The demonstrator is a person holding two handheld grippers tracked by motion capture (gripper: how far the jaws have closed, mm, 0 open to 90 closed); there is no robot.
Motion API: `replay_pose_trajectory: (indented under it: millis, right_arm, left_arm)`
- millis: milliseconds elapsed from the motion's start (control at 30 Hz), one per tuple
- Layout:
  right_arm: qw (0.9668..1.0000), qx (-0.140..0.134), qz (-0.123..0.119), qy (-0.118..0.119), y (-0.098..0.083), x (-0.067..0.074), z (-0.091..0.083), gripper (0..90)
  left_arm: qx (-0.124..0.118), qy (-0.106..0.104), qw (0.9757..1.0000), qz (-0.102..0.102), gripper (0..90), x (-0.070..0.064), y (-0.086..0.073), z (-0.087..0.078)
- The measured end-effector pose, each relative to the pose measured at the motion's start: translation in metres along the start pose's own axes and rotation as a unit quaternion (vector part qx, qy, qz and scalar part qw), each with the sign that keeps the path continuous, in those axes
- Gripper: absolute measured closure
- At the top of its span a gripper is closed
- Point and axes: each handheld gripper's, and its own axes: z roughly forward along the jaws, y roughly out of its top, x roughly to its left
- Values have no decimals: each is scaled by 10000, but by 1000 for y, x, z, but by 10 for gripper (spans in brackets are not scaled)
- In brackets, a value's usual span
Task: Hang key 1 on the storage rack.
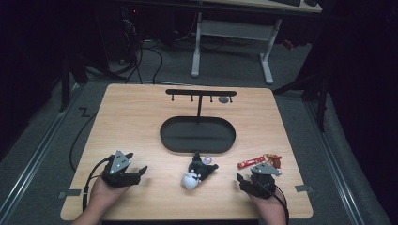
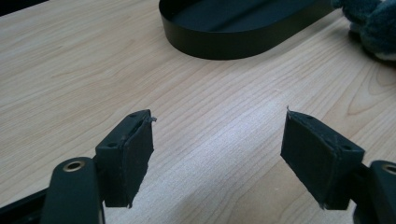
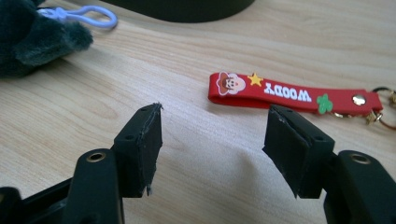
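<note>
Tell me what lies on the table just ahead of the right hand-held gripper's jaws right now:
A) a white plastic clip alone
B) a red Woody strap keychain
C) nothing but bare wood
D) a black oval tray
B: in the right gripper view the red Woody strap keychain lies flat on the wooden table just beyond the open right hand-held gripper, with nothing between its jaws.

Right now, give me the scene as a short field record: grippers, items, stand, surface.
left gripper: open, nothing between the jaws, resting near the table's front left
right gripper: open, nothing between the jaws, near the table's front right
plush toy: dark and white, lying between the two grippers, white clip attached
red strap keychain: flat on the table just beyond the right gripper, reads WOODY
black oval tray: centre of table, base of a hook stand
table: light wood
</note>
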Motion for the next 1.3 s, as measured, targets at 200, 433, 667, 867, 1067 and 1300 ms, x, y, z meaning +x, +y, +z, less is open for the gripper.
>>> replay_pose_trajectory:
  millis: [200, 433, 667, 867, 1067, 1300]
  right_arm:
    - [9995, 291, 26, -100, 4, 1, -7, 370]
    - [9982, 587, 26, -139, 10, -1, -10, 363]
    - [9970, 776, -72, -41, 17, -1, -10, 355]
    - [9948, 1003, -195, 38, 19, 1, -9, 344]
    - [9922, 1209, -296, 96, 21, 2, -12, 337]
    - [9882, 1471, -410, 94, 23, 0, -15, 333]
  left_arm:
    - [32, -108, 9999, 100, 254, -4, 0, 2]
    - [-55, -142, 9999, 77, 254, -7, 2, -2]
    - [-17, -167, 9998, 93, 254, -7, 0, -1]
    - [-18, -166, 9998, 100, 251, -6, -1, -1]
    - [-9, -184, 9998, 113, 250, -6, -1, -1]
    - [7, -214, 9996, 169, 249, -8, -1, -1]
